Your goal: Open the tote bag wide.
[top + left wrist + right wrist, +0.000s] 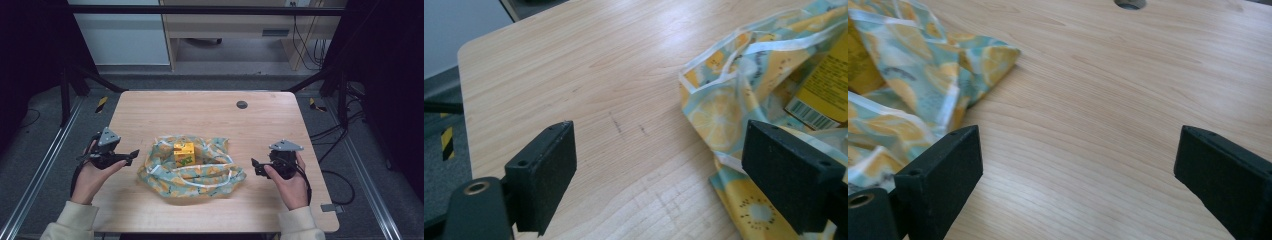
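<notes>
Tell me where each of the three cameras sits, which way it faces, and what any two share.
High view: above the person's side, facing forward and down on the table; both forearms, left tool and right tool flank the lemon-print cloth and yellow box.
Left gripper view: rides the left tool, jaws apart, facing the cloth and box.
Right gripper view: rides the right tool, jaws apart, facing table and cloth.
Shared: all three show the cloth.
</notes>
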